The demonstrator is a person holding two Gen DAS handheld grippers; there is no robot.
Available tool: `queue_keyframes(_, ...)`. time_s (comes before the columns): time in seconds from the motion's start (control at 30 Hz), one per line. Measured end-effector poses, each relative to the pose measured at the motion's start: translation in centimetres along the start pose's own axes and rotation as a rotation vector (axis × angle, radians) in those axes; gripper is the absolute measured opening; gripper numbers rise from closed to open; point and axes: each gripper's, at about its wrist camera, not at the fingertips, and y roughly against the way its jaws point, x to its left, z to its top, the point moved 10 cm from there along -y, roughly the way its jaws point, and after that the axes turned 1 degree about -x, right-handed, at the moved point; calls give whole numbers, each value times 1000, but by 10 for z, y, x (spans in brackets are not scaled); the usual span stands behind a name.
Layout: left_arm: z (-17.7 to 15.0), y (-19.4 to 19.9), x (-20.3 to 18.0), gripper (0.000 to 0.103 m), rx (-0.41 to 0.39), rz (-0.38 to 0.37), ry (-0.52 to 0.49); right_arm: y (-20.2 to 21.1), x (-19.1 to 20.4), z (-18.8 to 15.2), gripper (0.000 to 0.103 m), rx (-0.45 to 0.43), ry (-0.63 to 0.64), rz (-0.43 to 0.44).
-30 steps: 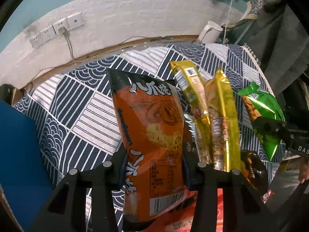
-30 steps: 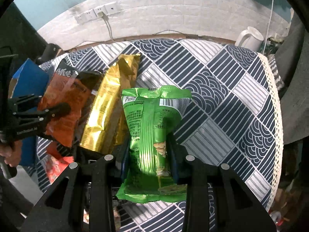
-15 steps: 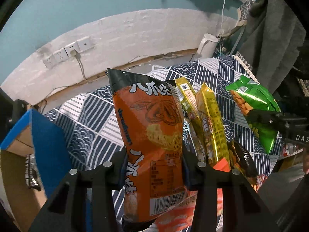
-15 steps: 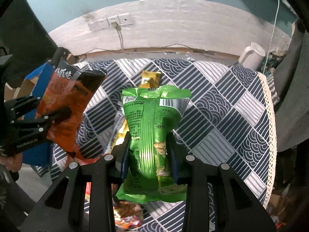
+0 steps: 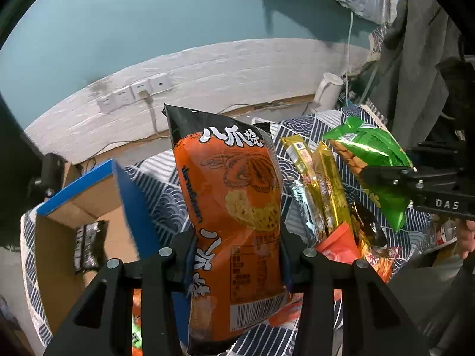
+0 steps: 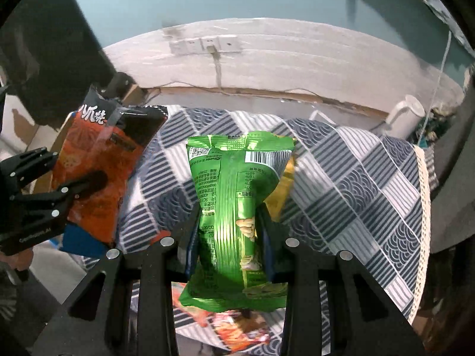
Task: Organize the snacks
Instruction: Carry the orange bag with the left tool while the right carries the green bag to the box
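Tablecloth [image 6: 350, 178] in navy-and-white wave checks, teal wall [image 5: 133, 29] behind.
I held both grippers tilted downward: left gripper [image 5: 237, 255] clamped the orange bag [image 5: 234, 207] (upright), right gripper [image 6: 227, 237] pinched the green bag [image 6: 234, 201].

The left gripper [image 5: 236, 255] clamps an orange snack bag [image 5: 234, 207] above the open cardboard box [image 5: 86, 204].

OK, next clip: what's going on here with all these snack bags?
A person holds tongs in each hand. The left tongs grip an orange snack bag; the right tongs grip a green peanut bag. Both bags are held above the patterned tablecloth. More packets lie on the table, and an open cardboard box sits at the left.
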Motion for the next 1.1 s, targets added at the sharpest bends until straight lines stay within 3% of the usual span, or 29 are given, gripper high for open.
queue_keyframes(0.6, -30, 58, 89, 45, -69, 124, 96, -6, 106, 26, 33, -4, 156, 77)
queue_keyframes(1.1, -80, 58, 167, 45, -13, 205, 213, -24, 193, 40, 33, 14, 261, 142)
